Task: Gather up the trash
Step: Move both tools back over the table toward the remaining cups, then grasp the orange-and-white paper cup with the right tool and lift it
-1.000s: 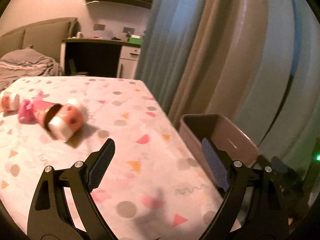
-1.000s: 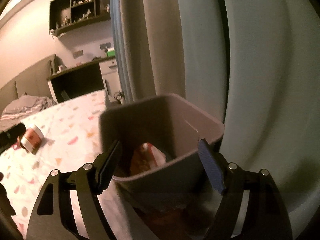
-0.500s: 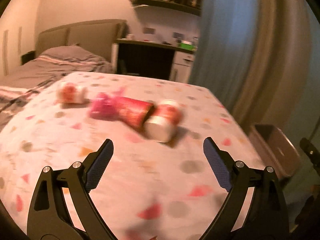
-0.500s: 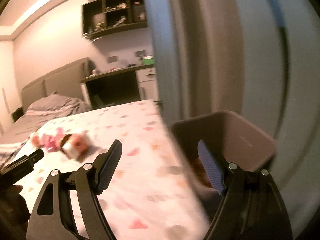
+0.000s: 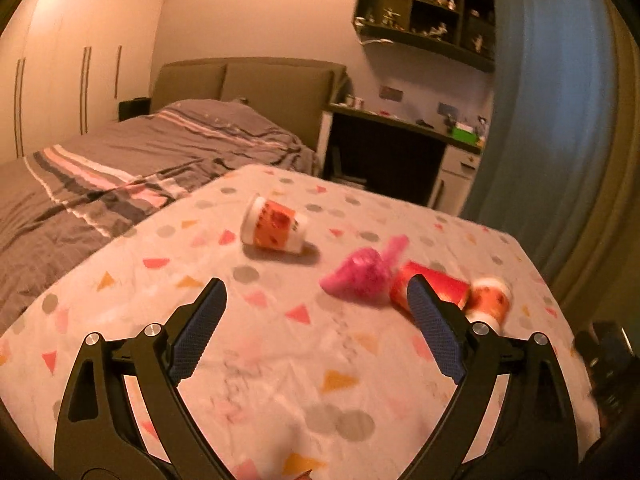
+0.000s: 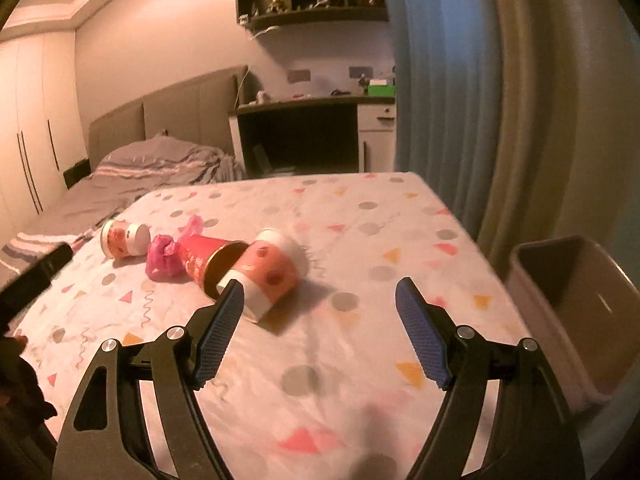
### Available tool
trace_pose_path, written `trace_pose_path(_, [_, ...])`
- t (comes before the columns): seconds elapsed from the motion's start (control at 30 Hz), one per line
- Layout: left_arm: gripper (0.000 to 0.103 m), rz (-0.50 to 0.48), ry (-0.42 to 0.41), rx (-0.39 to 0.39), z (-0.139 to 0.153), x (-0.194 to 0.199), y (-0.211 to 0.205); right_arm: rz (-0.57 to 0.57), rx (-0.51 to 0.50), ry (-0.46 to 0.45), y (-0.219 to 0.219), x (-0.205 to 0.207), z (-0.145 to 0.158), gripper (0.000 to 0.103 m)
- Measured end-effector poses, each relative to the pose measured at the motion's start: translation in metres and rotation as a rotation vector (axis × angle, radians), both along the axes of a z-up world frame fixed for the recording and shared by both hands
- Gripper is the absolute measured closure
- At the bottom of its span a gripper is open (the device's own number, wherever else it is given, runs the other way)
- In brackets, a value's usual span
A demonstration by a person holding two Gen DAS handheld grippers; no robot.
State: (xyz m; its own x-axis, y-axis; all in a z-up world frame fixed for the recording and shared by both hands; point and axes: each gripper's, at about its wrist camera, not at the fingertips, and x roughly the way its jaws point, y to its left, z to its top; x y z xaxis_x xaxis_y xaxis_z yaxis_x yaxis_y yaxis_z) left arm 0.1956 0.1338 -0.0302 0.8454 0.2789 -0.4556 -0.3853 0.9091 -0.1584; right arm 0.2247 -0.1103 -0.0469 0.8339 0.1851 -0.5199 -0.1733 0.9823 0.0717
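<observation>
Both views have swung from the bin to the table; both hand-held grippers, left and right, released, empty; cups remain uncollected.

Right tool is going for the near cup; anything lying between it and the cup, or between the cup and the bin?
Nothing visible. Bare tablecloth lies between the open right tool and the near cup, and likewise across to the bin at the table's edge.

No text can be read: the print on the cups and the red tube is too blurred.
</observation>
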Motion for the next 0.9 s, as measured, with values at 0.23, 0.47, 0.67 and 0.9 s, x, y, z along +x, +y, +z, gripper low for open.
trace_pose_path(0.23, [0.013, 0.032, 0.011, -0.011, -0.014, 0.025, 0.012, 0.003, -0.003, 0.068, 0.034, 0.037, -0.016, 0.027])
trace_pose_path(0.47, [0.013, 0.040, 0.041, -0.036, -0.033, 0.028, 0.024, -0.021, 0.014, 0.118, 0.045, 0.066, -0.029, 0.028])
trace_pose_path(0.67, [0.013, 0.042, 0.027, -0.039, -0.033, 0.024, 0.026, -0.016, 0.034, 0.159, 0.057, 0.081, -0.038, 0.032])
trace_pose_path(0.9, [0.013, 0.031, 0.022, -0.048, -0.034, 0.023, 0.026, -0.010, 0.055, 0.204, 0.063, 0.096, -0.048, 0.034])
